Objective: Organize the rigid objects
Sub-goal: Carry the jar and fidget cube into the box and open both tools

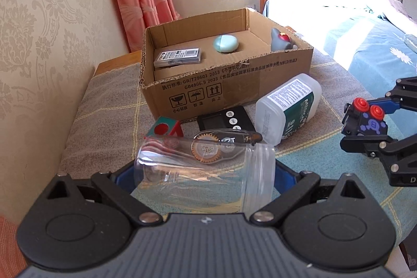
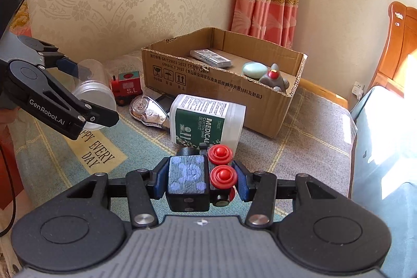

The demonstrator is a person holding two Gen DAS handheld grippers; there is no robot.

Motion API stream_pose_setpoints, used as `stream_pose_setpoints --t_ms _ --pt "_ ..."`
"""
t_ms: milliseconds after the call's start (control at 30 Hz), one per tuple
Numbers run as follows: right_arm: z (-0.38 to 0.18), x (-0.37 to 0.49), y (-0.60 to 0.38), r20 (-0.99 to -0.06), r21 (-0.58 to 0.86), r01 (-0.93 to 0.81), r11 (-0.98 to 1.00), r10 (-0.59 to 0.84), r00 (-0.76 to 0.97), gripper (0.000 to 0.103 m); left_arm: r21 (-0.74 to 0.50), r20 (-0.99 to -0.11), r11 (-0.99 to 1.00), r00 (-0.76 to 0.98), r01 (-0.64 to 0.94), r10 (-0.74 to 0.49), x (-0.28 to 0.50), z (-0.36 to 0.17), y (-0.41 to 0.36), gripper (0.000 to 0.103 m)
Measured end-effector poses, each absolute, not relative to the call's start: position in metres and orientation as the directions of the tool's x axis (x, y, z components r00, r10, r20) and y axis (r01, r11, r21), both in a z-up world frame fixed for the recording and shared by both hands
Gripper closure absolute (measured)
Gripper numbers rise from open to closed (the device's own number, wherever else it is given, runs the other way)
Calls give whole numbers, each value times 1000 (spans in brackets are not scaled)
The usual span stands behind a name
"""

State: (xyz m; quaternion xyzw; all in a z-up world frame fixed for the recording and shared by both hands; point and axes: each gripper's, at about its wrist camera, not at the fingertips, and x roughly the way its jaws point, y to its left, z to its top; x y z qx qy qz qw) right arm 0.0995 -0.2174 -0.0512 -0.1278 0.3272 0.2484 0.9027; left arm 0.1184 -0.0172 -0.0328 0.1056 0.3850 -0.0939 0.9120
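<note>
My left gripper is shut on a clear plastic jar, held sideways above the cloth; it also shows at the left of the right wrist view. My right gripper is shut on a black toy train with red wheels, lifted off the surface, seen too at the right. Ahead stands an open cardboard box holding a flat grey case, a mint oval case and a grey figure.
On the cloth before the box lie a white cotton-swab bottle, a clear tape dispenser, a black timer and a red and teal toy train. A patterned wall rises at left, a bed at right.
</note>
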Motion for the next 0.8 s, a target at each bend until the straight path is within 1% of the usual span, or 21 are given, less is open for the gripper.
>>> stream_pose_setpoints --t_ms 167,233,400,567,700,800 --pt "-24 111 -219 -611 -75 -534 842 384 692 48 127 -682 961 725 247 -96 131 -12 -20 4" --pt "-15 119 -218 -590 -83 -531 844 387 708 48 113 -667 962 737 247 -111 143 -3 -20 4" --pt "1 142 -215 -556 -94 -525 846 393 732 48 114 -647 967 756 226 -100 183 11 -23 4" --pt "10 161 -213 -547 -98 -520 848 391 740 48 131 -631 969 771 212 -84 229 13 -29 4" --pt "13 172 -209 -545 -101 -517 850 387 743 48 119 -631 975 773 189 -73 266 7 -30 3" --pt "14 180 -204 -546 -108 -514 851 382 746 48 120 -641 981 766 150 -39 280 0 -25 3"
